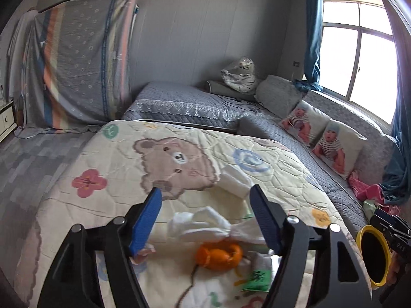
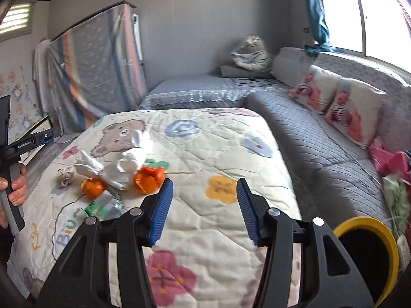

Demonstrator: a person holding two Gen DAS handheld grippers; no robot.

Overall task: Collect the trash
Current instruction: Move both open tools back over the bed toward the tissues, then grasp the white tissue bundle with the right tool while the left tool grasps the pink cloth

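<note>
Hovering over a cartoon quilt (image 2: pixel 218 154), the right gripper (image 2: pixel 204 202) has its blue pads spread with only bare fabric between them, grasping nothing. At about four o'clock from it sits a yellow-rimmed bin (image 2: pixel 370 233), its dark mouth tipped toward the lens. The left gripper (image 1: pixel 205 218) also stands released, jaws parted wide above the litter without touching it; in the right wrist view a hand (image 2: pixel 15 187) holds its grip at nine o'clock.

Nearest the left gripper lie a green-printed wrapper (image 1: pixel 257 279) and a piece of orange peel (image 1: pixel 218 255). Crumpled white tissues (image 1: pixel 203 224) are just beyond the peel at twelve o'clock. The right wrist view shows a second orange peel (image 2: pixel 149 178) and a small pale paper wad (image 2: pixel 65 177) at ten o'clock.

Farther off, a grey quilted mattress (image 1: pixel 179 100) runs to the wall. Two photo-print pillows (image 1: pixel 323 138) lean at two o'clock below the window (image 1: pixel 359 51), and a sheet-draped cabinet (image 1: pixel 82 59) stands at eleven.
</note>
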